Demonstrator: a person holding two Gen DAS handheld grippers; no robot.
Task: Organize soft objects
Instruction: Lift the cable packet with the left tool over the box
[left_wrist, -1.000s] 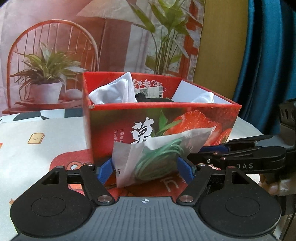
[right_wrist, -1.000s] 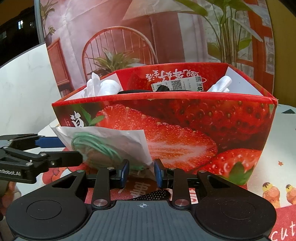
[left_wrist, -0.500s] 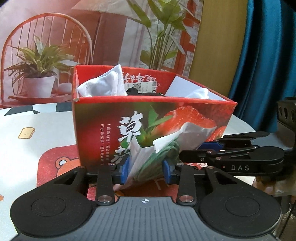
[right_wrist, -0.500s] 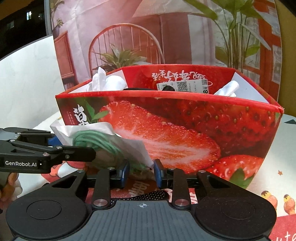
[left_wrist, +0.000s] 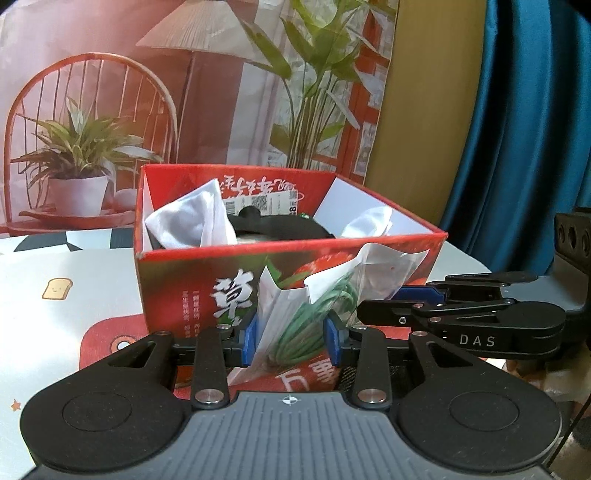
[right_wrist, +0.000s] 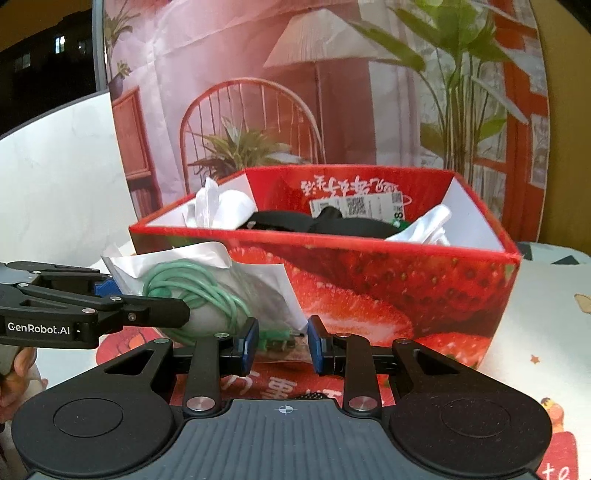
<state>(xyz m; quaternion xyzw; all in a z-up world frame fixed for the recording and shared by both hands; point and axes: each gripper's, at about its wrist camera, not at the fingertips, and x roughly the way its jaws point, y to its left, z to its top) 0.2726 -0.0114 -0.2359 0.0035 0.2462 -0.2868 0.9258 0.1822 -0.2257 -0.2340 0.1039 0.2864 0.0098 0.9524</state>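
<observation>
1. Left wrist view: my left tool (left_wrist: 291, 341) was wide a second ago with the bag loose between the pads. It has just closed, and now both blue pads pinch the clear bag of green cord (left_wrist: 314, 317). The bag stands crumpled in front of the strawberry box (left_wrist: 207, 269), and the box rim sits lower in view than before, so I reckon we're lifting.

2. Right wrist view: my right tool (right_wrist: 282, 341) is narrow, same as before, clamped on the bag's lower corner where the green cord (right_wrist: 192, 288) ends. The left tool comes in from the side onto the other end.

3. So what: both tools now share the bag, clear of the bench (left_wrist: 66, 266) I think. Next is up over the rim, in beside the white cloth (right_wrist: 221, 206) and the black item (right_wrist: 295, 221).
</observation>
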